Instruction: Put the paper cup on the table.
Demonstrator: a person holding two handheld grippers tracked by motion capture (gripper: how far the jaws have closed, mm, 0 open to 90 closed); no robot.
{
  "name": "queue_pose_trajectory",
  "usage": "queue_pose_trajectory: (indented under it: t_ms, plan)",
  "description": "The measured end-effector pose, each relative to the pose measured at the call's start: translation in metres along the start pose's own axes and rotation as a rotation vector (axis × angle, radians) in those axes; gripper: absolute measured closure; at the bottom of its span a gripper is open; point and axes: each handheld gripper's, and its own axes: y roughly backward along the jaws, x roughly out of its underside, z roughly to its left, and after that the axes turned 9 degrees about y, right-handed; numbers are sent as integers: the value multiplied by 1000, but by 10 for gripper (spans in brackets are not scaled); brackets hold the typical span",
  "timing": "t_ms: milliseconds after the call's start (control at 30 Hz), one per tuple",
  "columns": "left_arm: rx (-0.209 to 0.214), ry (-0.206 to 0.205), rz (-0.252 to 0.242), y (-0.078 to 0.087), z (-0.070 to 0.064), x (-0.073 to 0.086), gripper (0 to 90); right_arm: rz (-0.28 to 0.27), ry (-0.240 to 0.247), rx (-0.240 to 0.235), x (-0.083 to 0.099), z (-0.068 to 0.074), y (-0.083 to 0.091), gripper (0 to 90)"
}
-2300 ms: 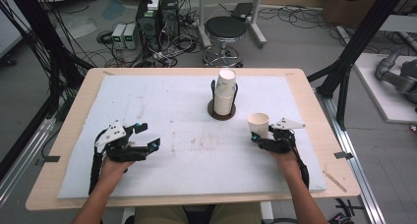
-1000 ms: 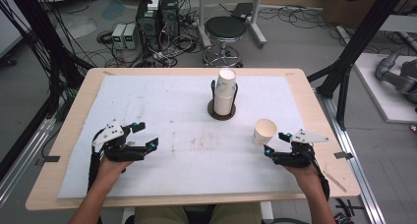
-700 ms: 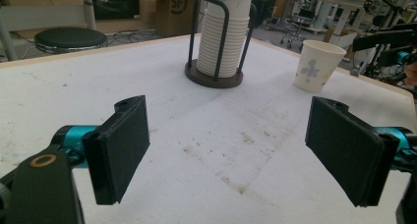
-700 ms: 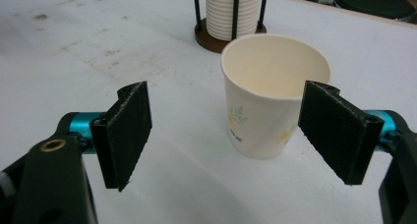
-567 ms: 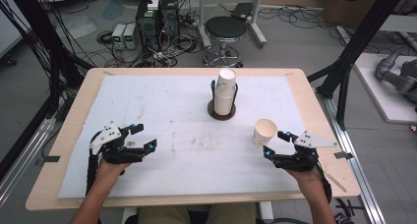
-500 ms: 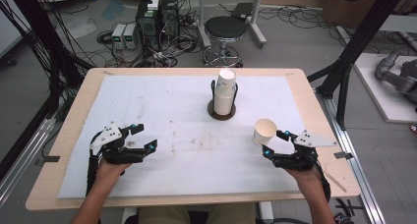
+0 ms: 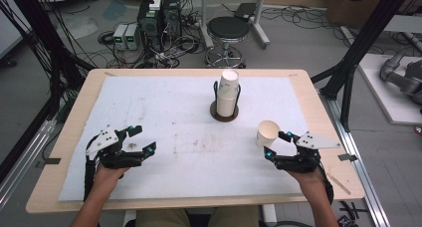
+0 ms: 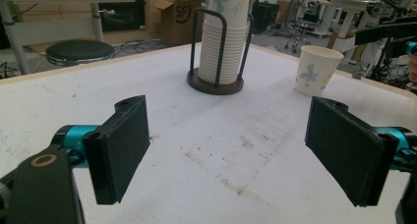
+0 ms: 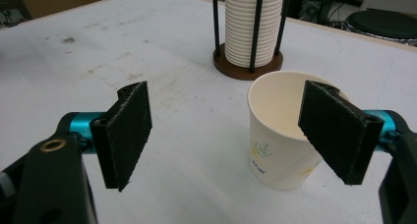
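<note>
High view: right tongs [image 7: 275, 145] gape wide, just short of the upright paper cup [image 7: 267, 133], which stands right of the cup stack [image 7: 228, 94]. Left tongs [image 7: 141, 140], also spread, rest far left of it.

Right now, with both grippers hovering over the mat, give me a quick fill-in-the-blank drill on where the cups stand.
1. The single paper cup stands upright on the mat with its mouth facing ____.
2. The stack of cups sits in a wire holder with a round ____ base.
3. The jaws of the right gripper stand ____, with nothing held between them.
4. The left gripper holds ____.

Missing words: up; brown; open; nothing
</note>
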Motion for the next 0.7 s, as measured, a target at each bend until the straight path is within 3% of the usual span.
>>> queue_pose_trajectory:
  t_ms: [700]
  plan:
    - [-12,0,0,5,2,2,170,-11,8,8,-3,0,-5,207]
